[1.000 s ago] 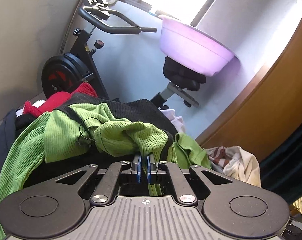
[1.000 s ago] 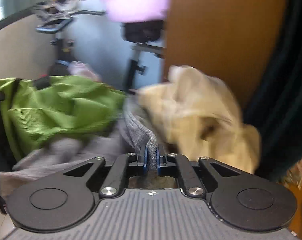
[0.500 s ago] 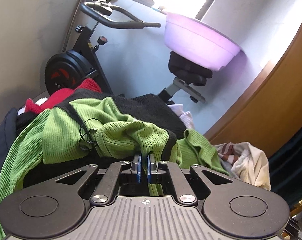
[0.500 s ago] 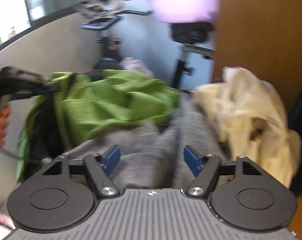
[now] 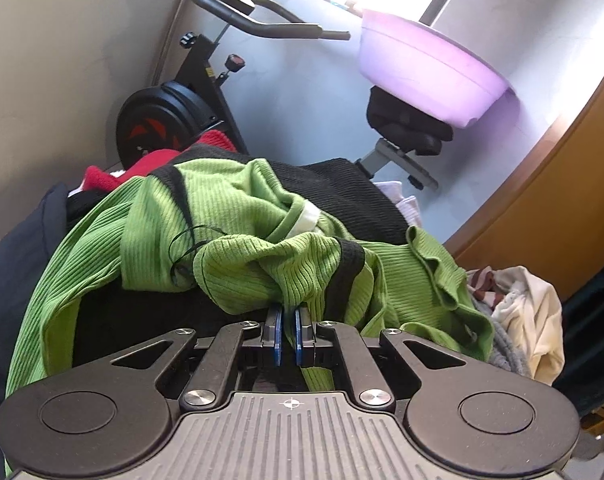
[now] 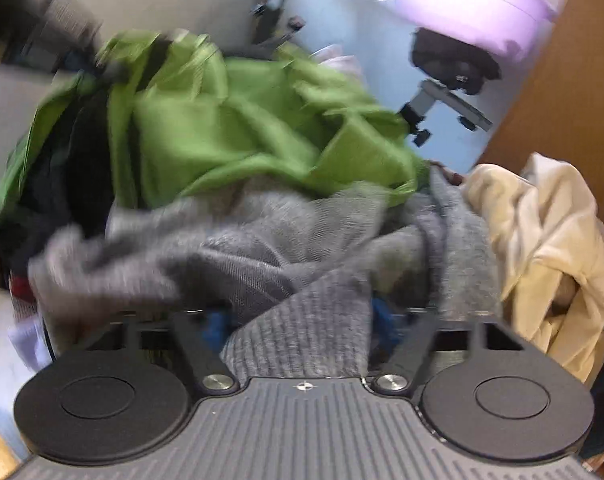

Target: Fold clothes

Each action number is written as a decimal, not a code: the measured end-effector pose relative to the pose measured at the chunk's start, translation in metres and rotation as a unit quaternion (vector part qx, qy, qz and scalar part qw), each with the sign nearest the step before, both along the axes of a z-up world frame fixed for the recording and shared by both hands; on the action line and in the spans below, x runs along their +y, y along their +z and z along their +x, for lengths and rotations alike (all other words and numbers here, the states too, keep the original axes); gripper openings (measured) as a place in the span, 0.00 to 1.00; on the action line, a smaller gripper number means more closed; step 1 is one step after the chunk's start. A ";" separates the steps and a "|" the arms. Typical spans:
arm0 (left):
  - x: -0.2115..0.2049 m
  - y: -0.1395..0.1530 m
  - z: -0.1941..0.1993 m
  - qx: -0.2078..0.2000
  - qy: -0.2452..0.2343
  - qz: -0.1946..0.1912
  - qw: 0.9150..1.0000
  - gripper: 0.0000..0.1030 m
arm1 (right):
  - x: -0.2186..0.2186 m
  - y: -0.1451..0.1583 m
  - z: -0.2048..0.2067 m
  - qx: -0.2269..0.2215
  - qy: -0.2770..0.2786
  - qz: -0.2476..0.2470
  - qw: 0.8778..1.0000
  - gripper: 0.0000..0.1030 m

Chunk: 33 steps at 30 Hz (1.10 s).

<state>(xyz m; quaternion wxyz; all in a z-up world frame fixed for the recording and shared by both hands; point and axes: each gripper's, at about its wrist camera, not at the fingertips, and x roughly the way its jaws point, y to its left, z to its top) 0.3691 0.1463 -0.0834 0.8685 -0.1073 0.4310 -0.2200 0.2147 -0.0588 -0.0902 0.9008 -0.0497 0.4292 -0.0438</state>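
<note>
Left wrist view: my left tool is clamped on a fold of the green ribbed top; the blue pads sit almost together with the green cloth pinched between them and hanging below. The top lies crumpled over a black knit garment on the clothes pile. A red garment shows behind, a cream garment at the right edge. Beyond the pile: an exercise bike with a lilac basin resting on its saddle, and a wooden panel on the right.

Right wrist view (blurred): my right tool has its jaws closing, with a fold of the grey knit garment between them; the blue pads are mostly hidden by the cloth, and I cannot tell whether they press on it. The grey knit spreads across the pile in front, the green top lies behind it, the cream garment to the right.
</note>
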 end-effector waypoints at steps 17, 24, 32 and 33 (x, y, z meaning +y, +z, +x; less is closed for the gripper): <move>-0.001 0.006 -0.020 -0.002 0.078 0.001 0.997 0.05 | -0.151 0.081 -0.047 -0.132 -0.271 -0.058 0.952 0.19; 0.003 -0.003 -0.026 0.012 0.106 0.008 0.994 0.06 | -0.158 0.039 -0.031 -0.061 -0.224 -0.058 0.971 0.22; 0.006 -0.009 -0.033 0.032 0.128 0.018 0.991 0.13 | -0.129 0.026 -0.031 -0.017 -0.163 -0.079 0.983 0.45; 0.007 -0.010 -0.034 0.036 0.131 0.015 0.991 0.13 | -0.126 0.033 -0.036 -0.013 -0.153 -0.074 0.985 0.61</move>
